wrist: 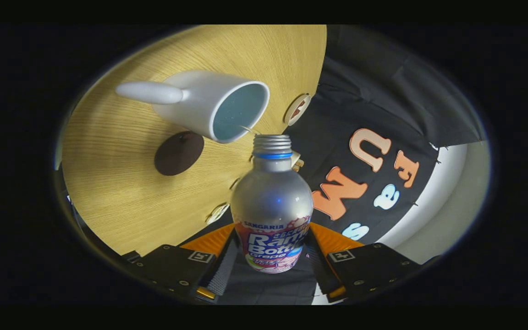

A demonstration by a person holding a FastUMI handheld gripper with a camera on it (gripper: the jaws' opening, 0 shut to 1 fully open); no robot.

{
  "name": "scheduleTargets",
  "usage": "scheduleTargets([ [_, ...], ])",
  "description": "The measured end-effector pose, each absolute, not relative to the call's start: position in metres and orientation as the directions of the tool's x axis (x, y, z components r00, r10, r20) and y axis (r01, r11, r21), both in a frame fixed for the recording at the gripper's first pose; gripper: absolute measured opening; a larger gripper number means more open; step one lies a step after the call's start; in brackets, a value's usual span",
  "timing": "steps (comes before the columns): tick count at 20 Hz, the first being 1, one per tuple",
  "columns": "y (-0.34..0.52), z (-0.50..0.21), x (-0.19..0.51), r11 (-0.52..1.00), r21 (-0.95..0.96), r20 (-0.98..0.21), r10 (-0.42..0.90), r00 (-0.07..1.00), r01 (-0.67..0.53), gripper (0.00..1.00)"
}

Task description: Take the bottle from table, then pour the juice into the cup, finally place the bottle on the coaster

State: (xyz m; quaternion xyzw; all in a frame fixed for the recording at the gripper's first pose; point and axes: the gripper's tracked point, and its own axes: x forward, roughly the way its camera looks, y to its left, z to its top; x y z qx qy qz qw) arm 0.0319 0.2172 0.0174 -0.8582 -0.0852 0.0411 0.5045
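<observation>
A silver aluminium bottle (272, 201) with an open threaded neck and a blue ring sits between my fingers, and my gripper (271, 250) is shut on its labelled lower body. The view is rolled strongly, so the bottle is tipped over. Its mouth points at the rim of a white mug (209, 103) with a pale blue inside and a long handle, which stands on the wooden table (117, 183) just beyond the neck. A dark brown round coaster (179, 153) lies on the table beside the mug. No liquid stream is visible.
The table's far edge runs close behind the mug, with several small round wooden tags (297, 109) along it. The black cloth wall (383, 101) hangs beyond that edge.
</observation>
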Motion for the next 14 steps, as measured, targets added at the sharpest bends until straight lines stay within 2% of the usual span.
scheduleTargets([
  [10, 0.212, -0.002, 0.030, -0.270, -0.962, -0.078, 0.155, 0.985, -0.034, 0.76],
  [14, 0.208, -0.021, 0.029, -0.072, -0.989, -0.141, 0.152, 0.978, -0.131, 0.76],
])
